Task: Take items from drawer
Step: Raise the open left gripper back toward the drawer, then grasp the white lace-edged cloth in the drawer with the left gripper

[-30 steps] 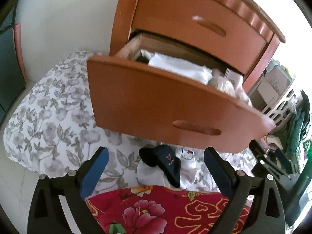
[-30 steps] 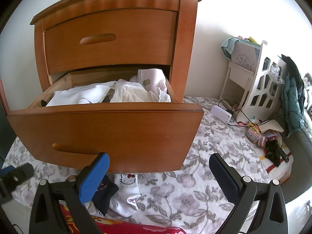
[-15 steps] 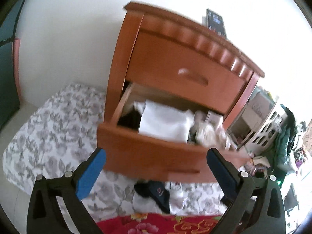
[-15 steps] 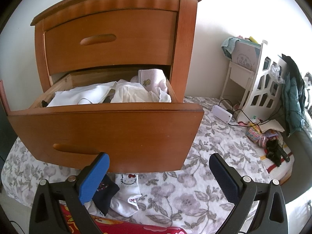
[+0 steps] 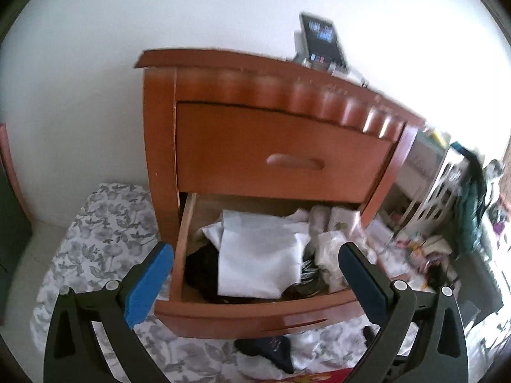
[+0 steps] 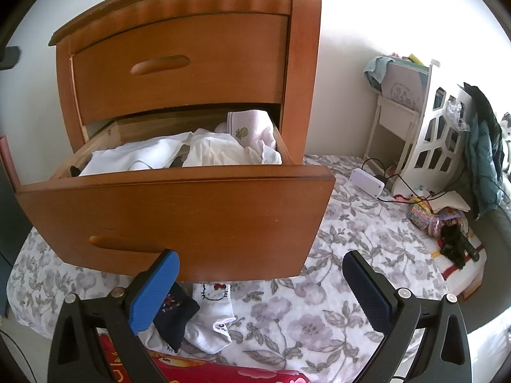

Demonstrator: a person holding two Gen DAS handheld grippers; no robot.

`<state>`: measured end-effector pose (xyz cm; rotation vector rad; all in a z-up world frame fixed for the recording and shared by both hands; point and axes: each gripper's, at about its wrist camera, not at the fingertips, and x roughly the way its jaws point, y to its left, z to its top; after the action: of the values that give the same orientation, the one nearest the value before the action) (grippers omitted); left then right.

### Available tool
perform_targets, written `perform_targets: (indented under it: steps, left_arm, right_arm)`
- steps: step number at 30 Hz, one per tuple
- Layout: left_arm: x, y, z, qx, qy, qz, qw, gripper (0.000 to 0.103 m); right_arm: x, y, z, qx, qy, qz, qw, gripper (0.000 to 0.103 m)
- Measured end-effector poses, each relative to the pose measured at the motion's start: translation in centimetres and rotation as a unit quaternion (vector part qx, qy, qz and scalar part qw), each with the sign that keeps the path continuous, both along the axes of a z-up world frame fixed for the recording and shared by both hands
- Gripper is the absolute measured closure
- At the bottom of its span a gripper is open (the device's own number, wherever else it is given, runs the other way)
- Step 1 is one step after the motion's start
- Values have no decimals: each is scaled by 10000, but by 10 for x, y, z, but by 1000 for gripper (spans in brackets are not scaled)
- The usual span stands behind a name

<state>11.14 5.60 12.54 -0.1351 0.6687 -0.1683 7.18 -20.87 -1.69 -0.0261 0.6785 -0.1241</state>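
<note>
- Step in hand: the reach toward the drawer's contents, judged from the left hand-held gripper [image 5: 255,274] sitting above the open lower drawer [image 5: 242,314] with nothing between its fingers.
- Left hand-held gripper: jaws wide apart, empty, blue pads framing the drawer interior; pitched downward, looking into the drawer from above and in front.
- Right hand-held gripper [image 6: 260,290]: jaws wide apart, empty; held low in front of the drawer front [image 6: 179,220], level with its handle, not touching anything as far as can be seen.
- Lower drawer: pulled out from the wooden nightstand [image 6: 198,41]; upper drawer shut.
- Contents, left wrist view: folded white cloth [image 5: 260,261] on top, centre; dark garment [image 5: 201,271] beneath it at the left; pale bundled items [image 5: 332,249] at the right side.
- Contents, right wrist view: pink-and-white sock with a small emblem [image 6: 249,124] at the rear right corner.
- Already outside the drawer, on the floral sheet [image 6: 351,229] below the drawer front: dark navy sock [image 6: 174,314], white cartoon-cat sock [image 6: 212,296].
- Next move, as a judgement: lower the left hand-held gripper onto the white cloth, close on a fold, lift clear of the drawer's front edge.
- Caution: soft fabric may drag neighbouring pieces along.
- Left view is motion-blurred; fine detail is uncertain.
</note>
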Motion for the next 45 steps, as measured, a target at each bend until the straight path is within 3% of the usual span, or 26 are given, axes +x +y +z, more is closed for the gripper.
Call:
perform_targets:
  steps: [5,11,19,23,27,31,45]
  left_arm:
    - [41,-3,-9,88,781,65,9969,0]
    - [71,-11,-27,227,1275,170,9914,0]
    - [106,-71,-49,279,1914,-428,9802,1]
    - [118,-104,-67,275,2307,-729,9699,16]
    - [129,-128,-79,277,2468,-865,9648,20]
    - [140,-148,-90,249,2595,-967,9606,30]
    - [176,-164,-124,-97,3062,-710,9493,47]
  right_arm:
    - [1,-2,-1,85,47,15,10000,0]
    - [3,-6,-3,221,117,41,9997,0]
    - [6,-9,-6,317,231,9,9992,0]
    - [6,-15,-7,350,262,-195,9989,0]
    - [4,-22,-7,442,240,-341,9981,0]
    - [5,-23,-7,485,255,-302,9980,0]
    - [7,-25,-10,628,329,-229,9972,0]
